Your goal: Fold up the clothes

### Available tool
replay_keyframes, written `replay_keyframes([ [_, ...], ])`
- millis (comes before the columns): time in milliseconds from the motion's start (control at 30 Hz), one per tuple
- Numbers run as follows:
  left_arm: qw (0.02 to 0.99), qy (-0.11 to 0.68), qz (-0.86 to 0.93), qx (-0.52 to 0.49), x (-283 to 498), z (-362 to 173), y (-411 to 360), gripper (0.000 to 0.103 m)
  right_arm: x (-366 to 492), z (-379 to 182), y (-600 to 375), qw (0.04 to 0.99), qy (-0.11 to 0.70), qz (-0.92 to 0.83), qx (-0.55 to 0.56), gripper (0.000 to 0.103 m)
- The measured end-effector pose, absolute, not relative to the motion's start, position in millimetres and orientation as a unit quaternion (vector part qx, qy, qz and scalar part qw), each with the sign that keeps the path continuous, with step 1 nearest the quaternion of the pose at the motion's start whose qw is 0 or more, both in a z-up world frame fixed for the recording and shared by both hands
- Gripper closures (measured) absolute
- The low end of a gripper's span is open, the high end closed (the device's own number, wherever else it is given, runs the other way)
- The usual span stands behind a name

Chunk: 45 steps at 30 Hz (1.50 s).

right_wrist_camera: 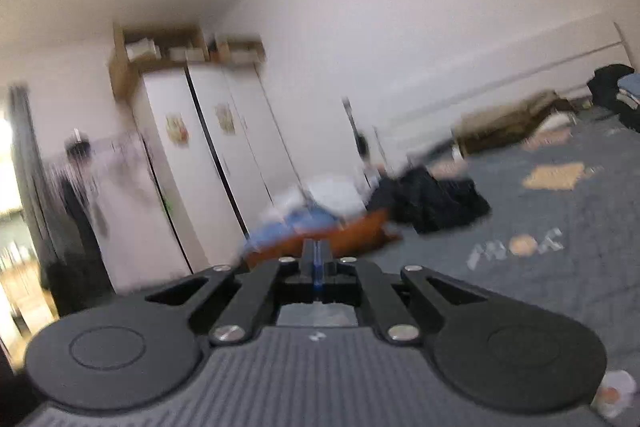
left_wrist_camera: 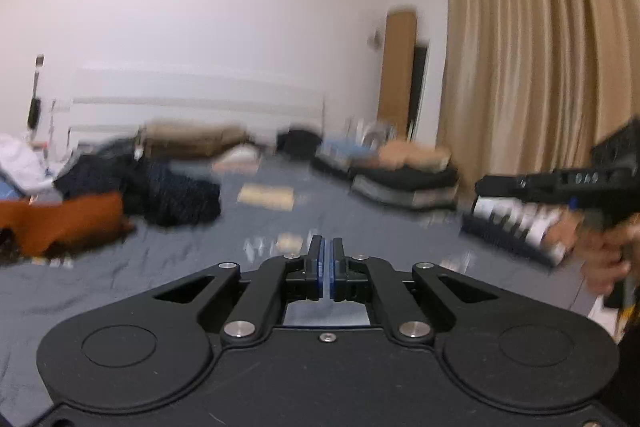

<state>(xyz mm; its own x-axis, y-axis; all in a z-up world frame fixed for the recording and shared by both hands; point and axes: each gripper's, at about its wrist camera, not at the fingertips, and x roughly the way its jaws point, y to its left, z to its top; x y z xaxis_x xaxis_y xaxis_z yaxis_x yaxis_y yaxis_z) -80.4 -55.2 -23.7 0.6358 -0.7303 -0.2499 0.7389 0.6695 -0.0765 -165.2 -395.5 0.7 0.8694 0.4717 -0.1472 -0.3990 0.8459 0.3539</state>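
Hovering over the bed (left_wrist_camera: 168, 267), both grippers are pointing at clothes with jaws clenched, empty: left gripper (left_wrist_camera: 327, 263), right gripper (right_wrist_camera: 316, 263). Loose heap (left_wrist_camera: 120, 195) is lying left, folded stacks (left_wrist_camera: 404, 179) right, three or so. Motion blur is risking a bad grab, toppling stacks.

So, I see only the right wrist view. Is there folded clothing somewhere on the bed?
Observer: Yes. The left wrist view shows folded stacks on the far right of the bed, near the curtain.
Operator: Can you see my right gripper from outside?
Observer: Yes, the right gripper is at the right edge of that view, held by a hand.
Operator: And the left gripper?
Observer: The left gripper is shut with nothing in it, above the bed.
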Motion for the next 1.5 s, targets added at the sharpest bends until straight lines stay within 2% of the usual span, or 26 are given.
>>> replay_keyframes([
  [133,0.902,0.169,-0.393,0.062,-75.5,-49.1,-70.5,0.099,-165.0,-25.0,-376.7,0.944,0.202,0.234,0.116,0.093],
  [200,0.900,0.180,-0.389,0.074,-71.2,-55.7,-74.6,0.098,-164.9,-37.9,-367.3,0.936,0.246,0.236,0.095,0.079],
  [233,0.900,0.183,-0.387,0.077,-68.4,-57.7,-75.5,0.097,-164.9,-44.3,-362.6,0.930,0.267,0.236,0.084,0.076],
  [267,0.901,0.185,-0.384,0.077,-65.5,-58.9,-75.1,0.091,-164.8,-50.7,-357.9,0.925,0.288,0.237,0.073,0.071],
  [300,0.902,0.187,-0.382,0.077,-63.2,-59.8,-74.9,0.078,-164.8,-57.2,-353.1,0.919,0.309,0.237,0.063,0.069],
  [333,0.903,0.188,-0.380,0.073,-62.3,-60.1,-74.5,0.069,-164.8,-63.6,-348.4,0.912,0.330,0.238,0.052,0.069],
  [367,0.903,0.187,-0.381,0.069,-62.6,-59.5,-74.0,0.054,-164.7,-70.0,-343.7,0.905,0.351,0.238,0.041,0.069],
  [533,0.898,0.182,-0.396,0.062,-67.3,-55.8,-82.8,0.053,-171.1,-87.6,-318.7,0.881,0.378,0.285,0.000,0.069],
  [767,0.892,0.196,-0.400,0.075,-66.7,-66.2,-99.4,0.053,-145.8,-128.3,-303.8,0.893,0.390,0.199,-0.102,0.067],
  [867,0.888,0.206,-0.400,0.091,-67.1,-73.3,-104.0,0.050,-144.0,-138.1,-299.7,0.892,0.384,0.202,-0.129,0.056],
  [967,0.881,0.220,-0.401,0.119,-68.0,-81.8,-110.1,0.050,-145.0,-140.3,-298.4,0.894,0.371,0.205,-0.147,0.058],
  [1033,0.873,0.232,-0.408,0.134,-70.2,-87.7,-113.1,0.050,-141.4,-137.4,-305.3,0.900,0.368,0.198,-0.125,0.067],
  [1067,0.868,0.237,-0.413,0.139,-71.8,-89.9,-114.0,0.050,-138.2,-133.8,-311.1,0.905,0.368,0.187,-0.104,0.084],
  [1100,0.861,0.243,-0.421,0.146,-73.9,-92.3,-114.8,0.050,-135.0,-130.2,-316.9,0.910,0.366,0.176,-0.083,0.091],
  [1400,0.820,0.269,-0.468,0.189,-85.9,-113.2,-127.2,0.049,-146.6,-63.3,-391.3,0.952,0.219,0.138,0.160,0.092],
  [1433,0.826,0.269,-0.459,0.189,-83.0,-115.2,-127.3,0.046,-148.2,-58.3,-396.5,0.952,0.205,0.142,0.180,0.092],
  [1467,0.831,0.268,-0.450,0.189,-80.1,-117.2,-127.3,0.036,-149.0,-55.4,-400.9,0.950,0.195,0.143,0.196,0.092],
  [1500,0.836,0.268,-0.440,0.189,-77.2,-119.2,-127.4,0.030,-149.8,-53.1,-405.2,0.949,0.186,0.144,0.210,0.092],
])
